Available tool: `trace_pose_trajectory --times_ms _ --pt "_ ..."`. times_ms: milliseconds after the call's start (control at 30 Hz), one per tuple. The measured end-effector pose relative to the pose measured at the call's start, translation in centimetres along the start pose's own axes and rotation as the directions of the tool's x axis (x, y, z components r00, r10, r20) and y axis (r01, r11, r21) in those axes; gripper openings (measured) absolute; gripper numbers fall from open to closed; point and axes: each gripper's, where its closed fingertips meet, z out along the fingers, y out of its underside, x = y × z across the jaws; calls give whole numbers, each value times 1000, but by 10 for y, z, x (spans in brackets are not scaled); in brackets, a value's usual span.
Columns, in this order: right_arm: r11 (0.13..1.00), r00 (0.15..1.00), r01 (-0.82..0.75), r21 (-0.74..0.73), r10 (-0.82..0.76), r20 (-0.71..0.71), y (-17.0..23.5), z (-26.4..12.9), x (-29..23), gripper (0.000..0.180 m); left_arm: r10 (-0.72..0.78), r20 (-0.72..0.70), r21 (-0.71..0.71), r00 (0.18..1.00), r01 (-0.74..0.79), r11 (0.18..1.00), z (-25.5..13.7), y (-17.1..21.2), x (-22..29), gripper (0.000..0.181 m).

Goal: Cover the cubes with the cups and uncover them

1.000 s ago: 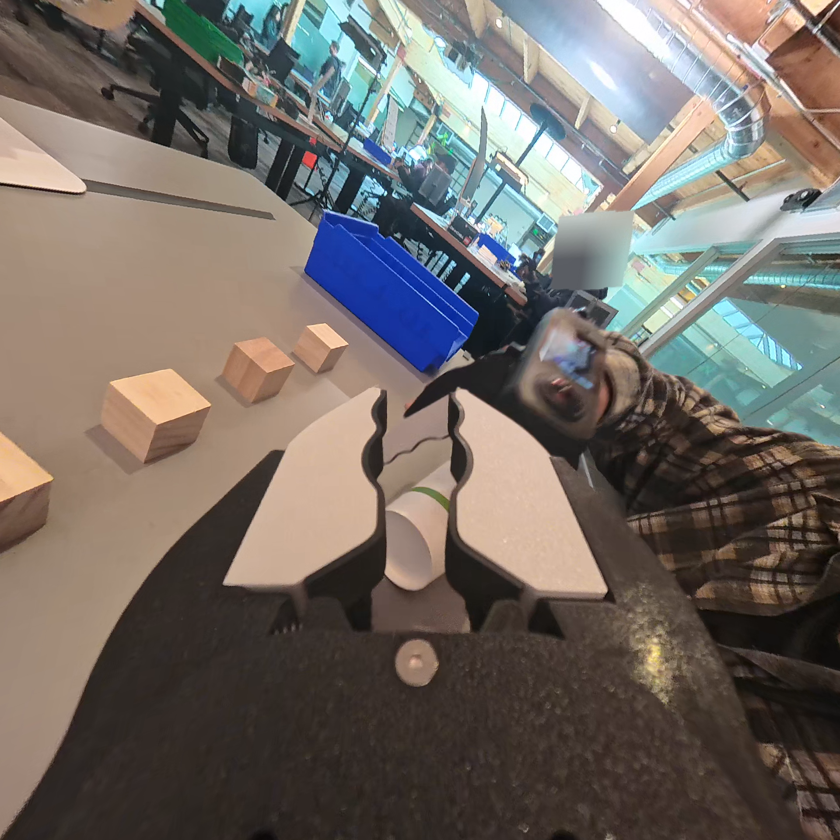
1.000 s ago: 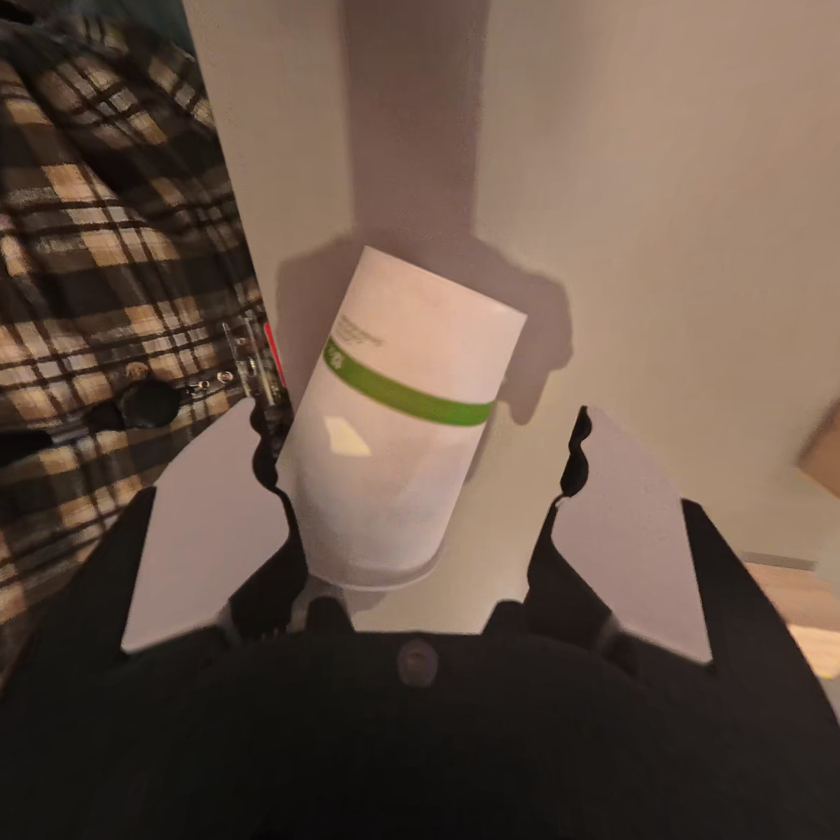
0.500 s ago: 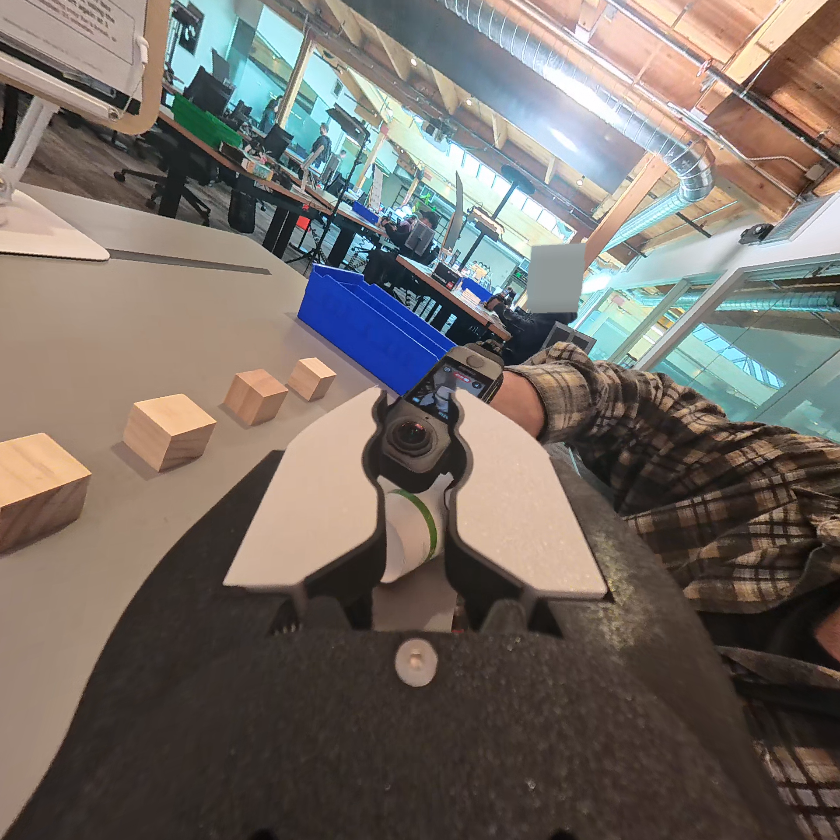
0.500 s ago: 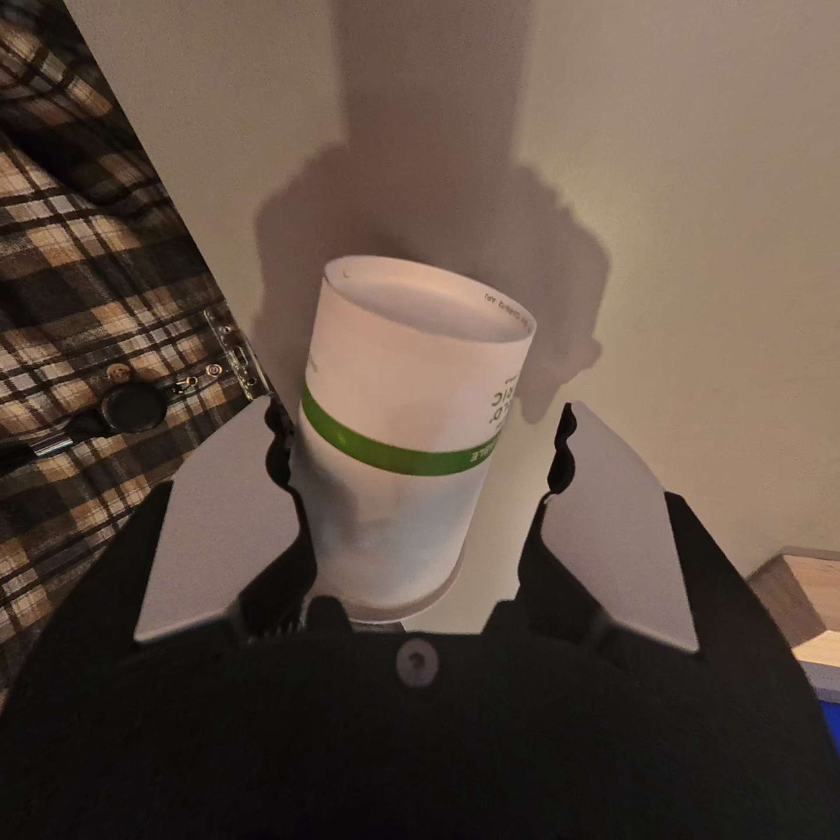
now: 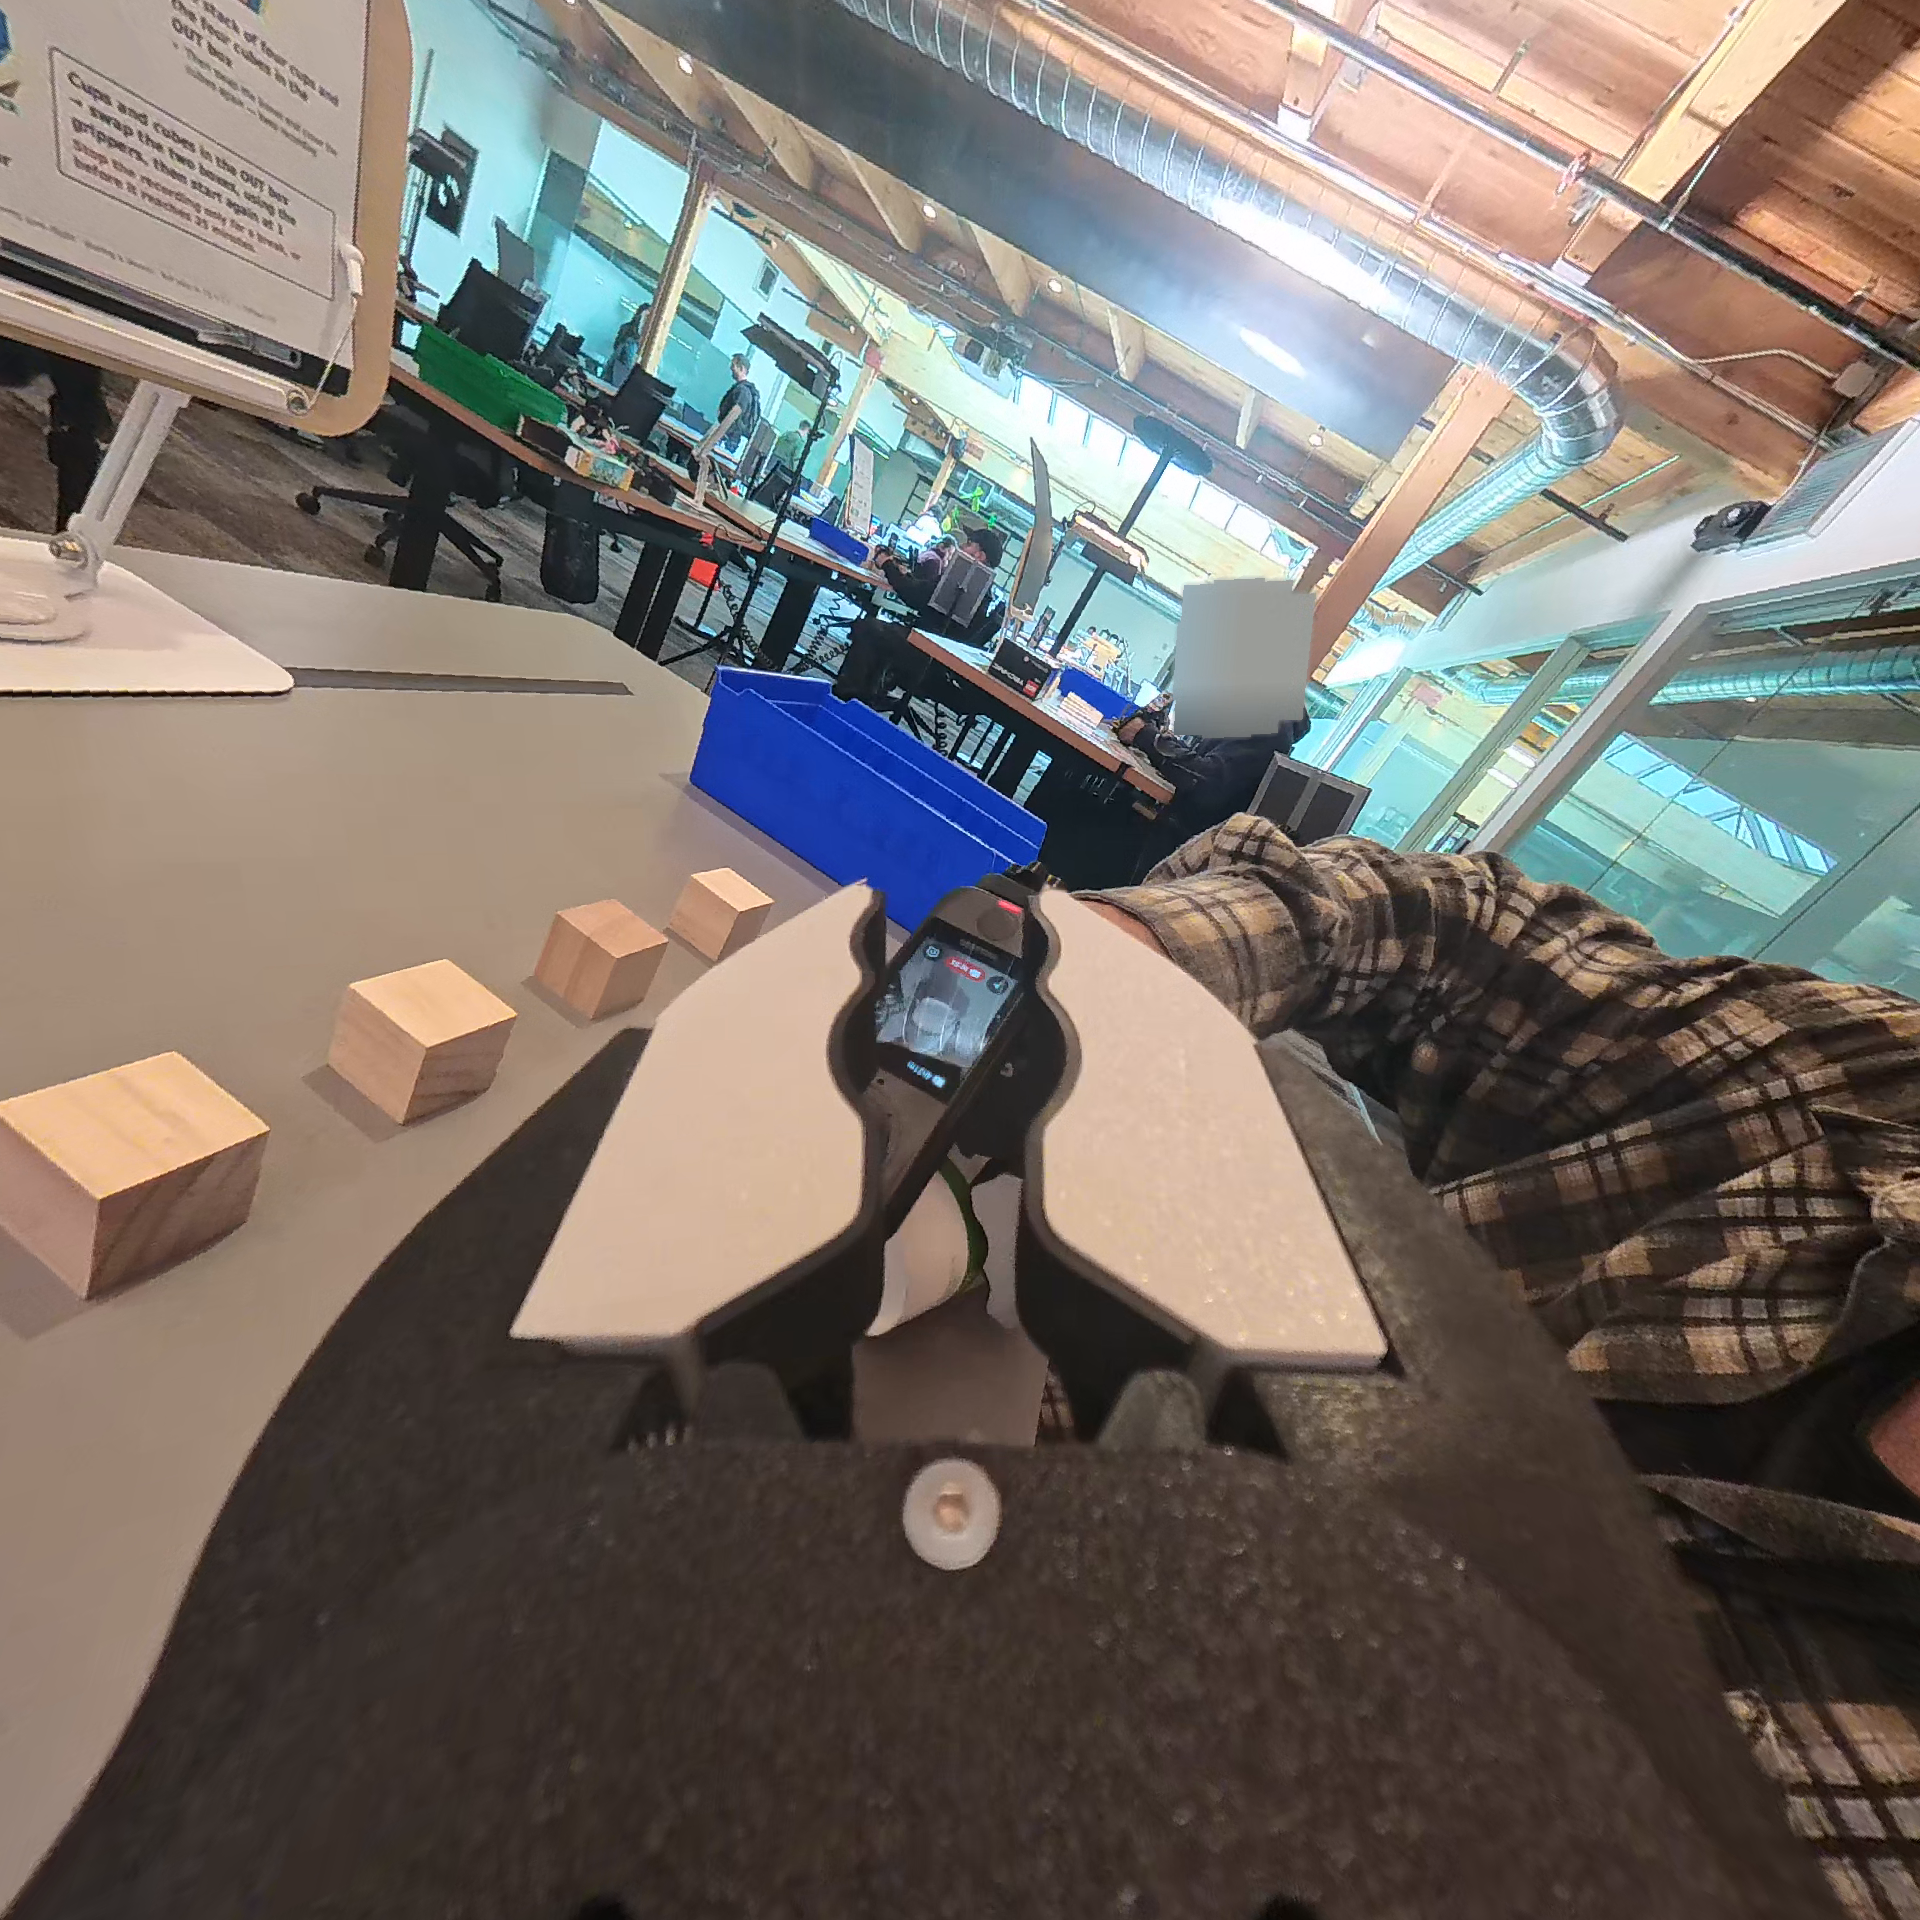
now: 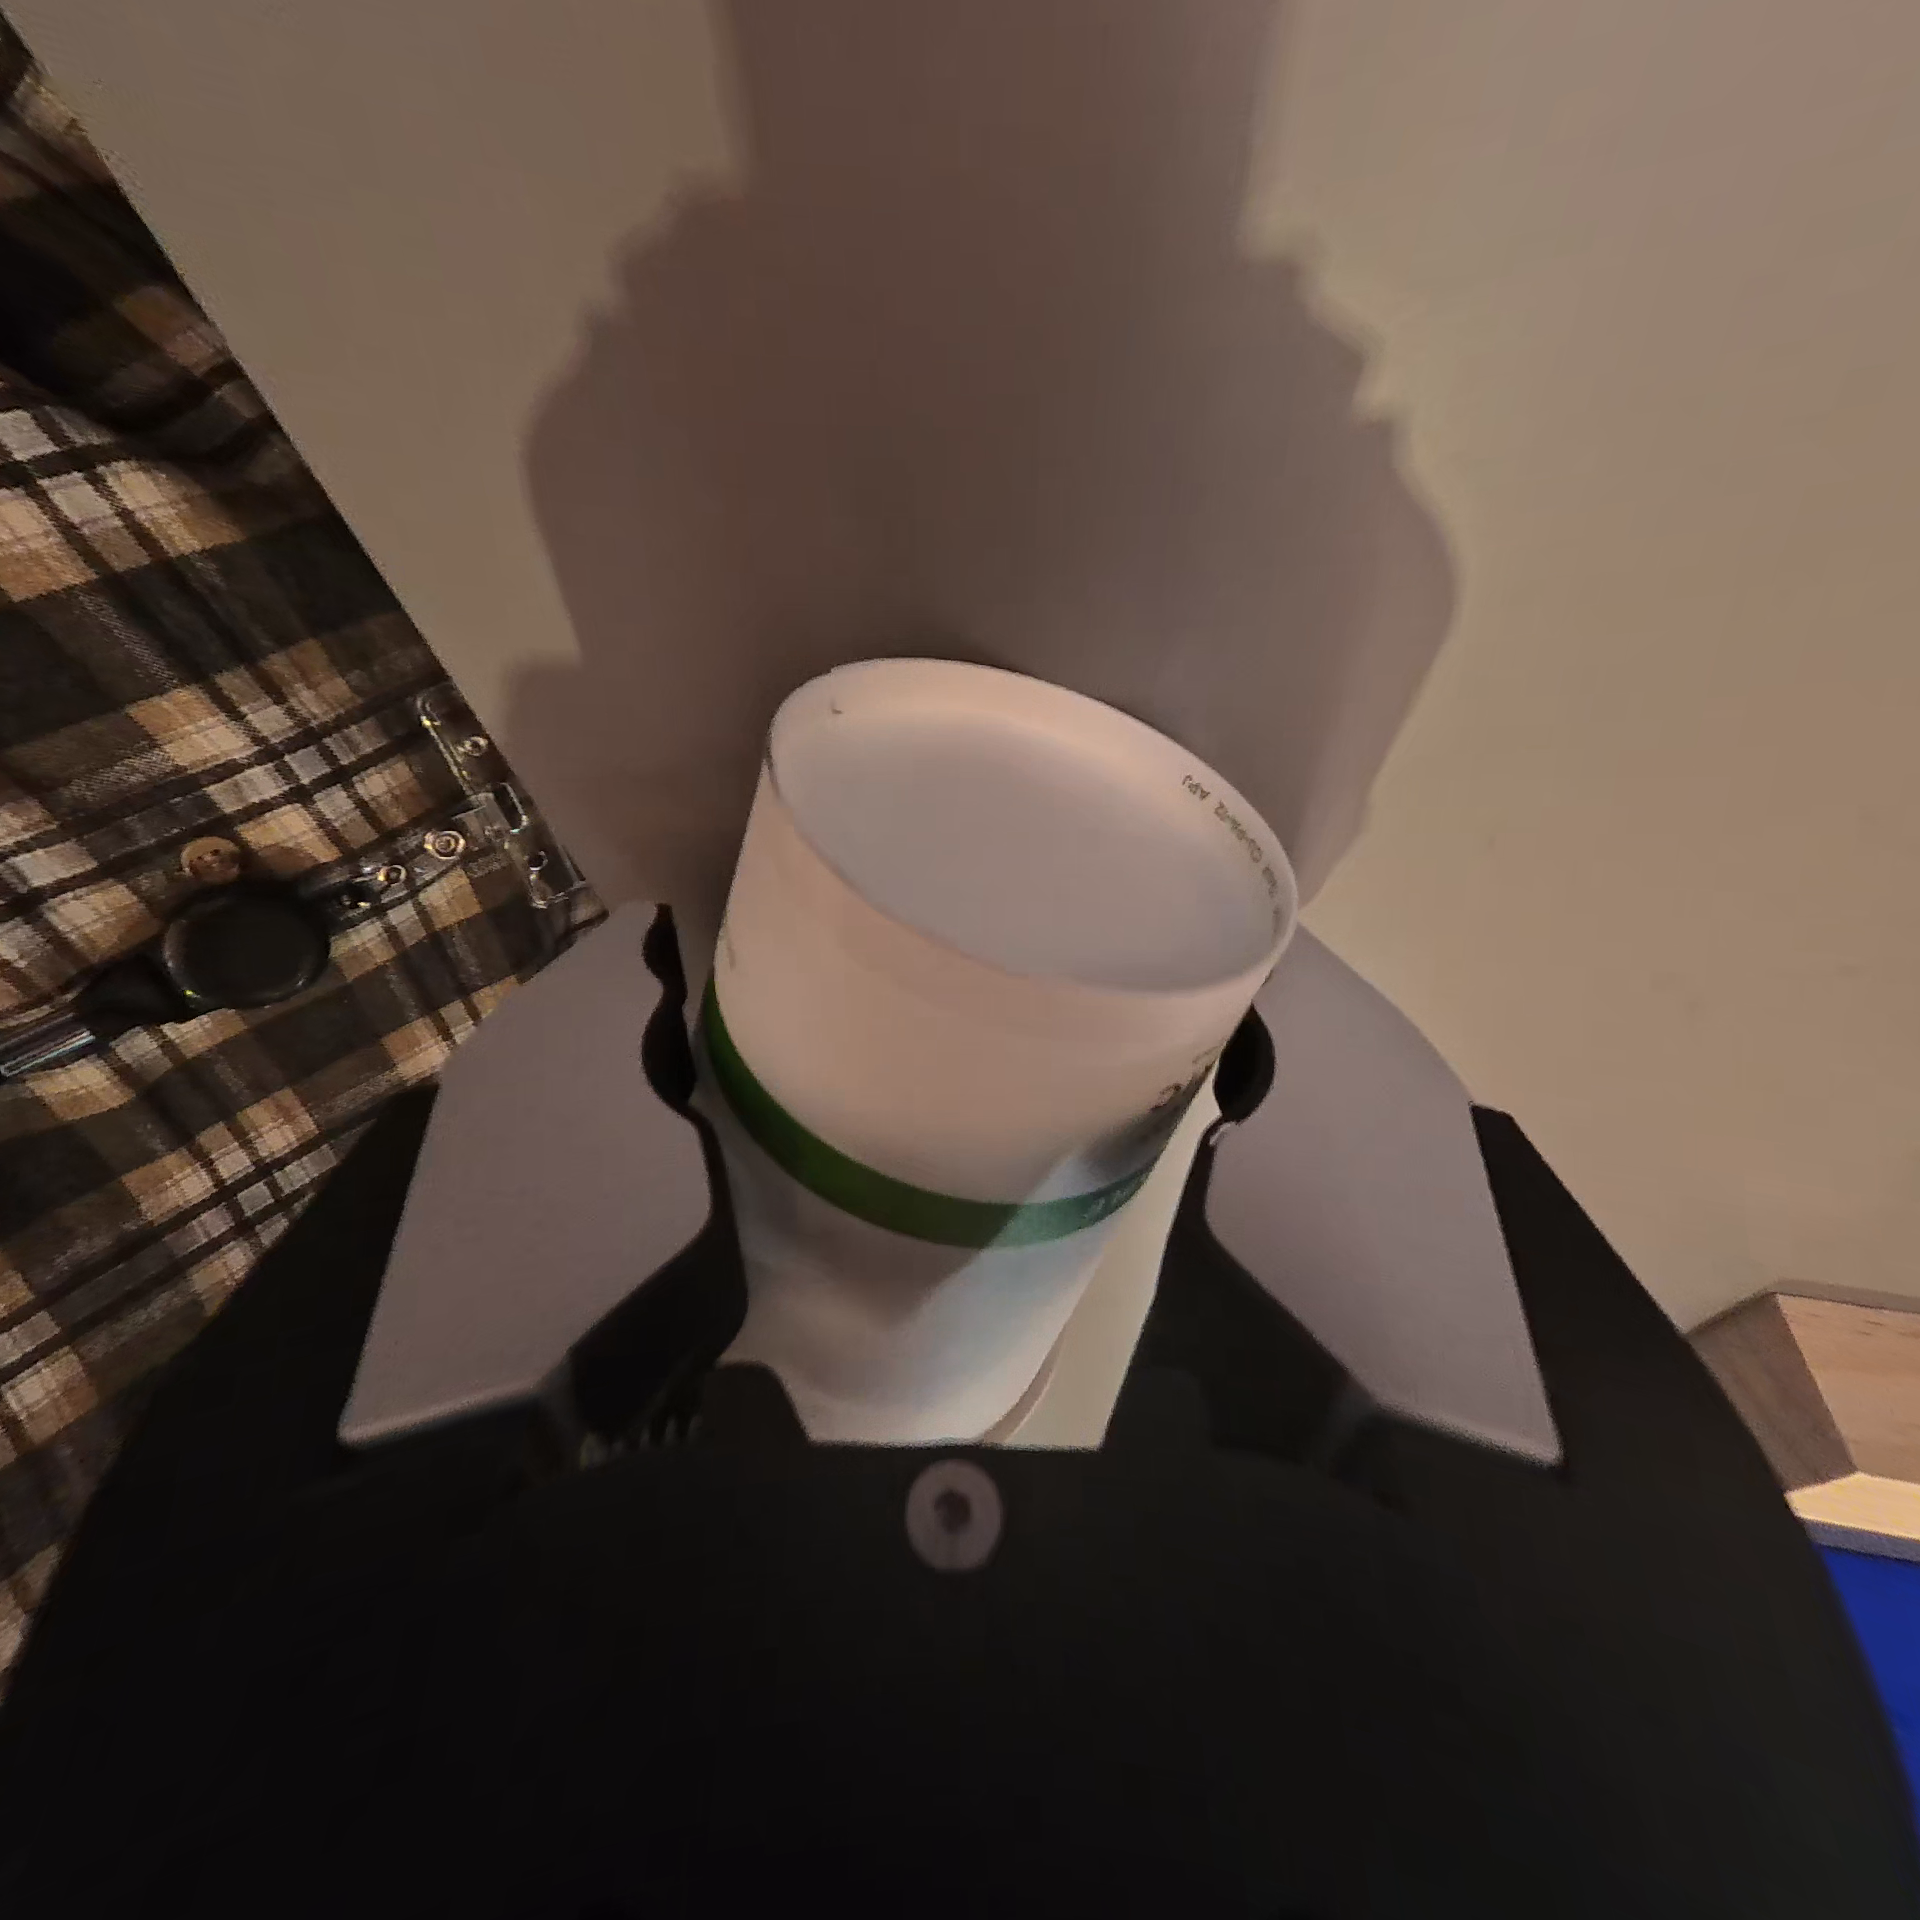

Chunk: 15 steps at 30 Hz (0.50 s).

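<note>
Both grippers are meeting at one white paper cup over the grey table (image 5: 312, 831).

The right gripper (image 6: 956, 1049) is clamping the inverted, green-banded paper cup (image 6: 966, 1039). The left gripper (image 5: 951, 997), fingers narrowly apart, is framing that cup; contact cannot be determined. Four wooden cubes (image 5: 421, 1034) are standing uncovered in a row beside the blue bin (image 5: 852, 800).

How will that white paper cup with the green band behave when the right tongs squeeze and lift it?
The white paper cup with the green band looks thin-walled, so it will probably dent under a hard squeeze. It is likely very light. Its tapered sides could let it slip between the right tongs, which sit close on both sides.
</note>
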Motion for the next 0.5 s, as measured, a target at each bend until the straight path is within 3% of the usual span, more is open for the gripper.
trace_pose_trajectory --times_ms 200,500 --pt "997 1000 -11 76 12 -25 -3 -6 11 99 3 -16 4 1000 -3 1000 0 -1 3 24" --pt "903 999 -50 428 46 19 -14 -39 25 98 6 -27 7 1000 -6 1000 0 -1 5 24"
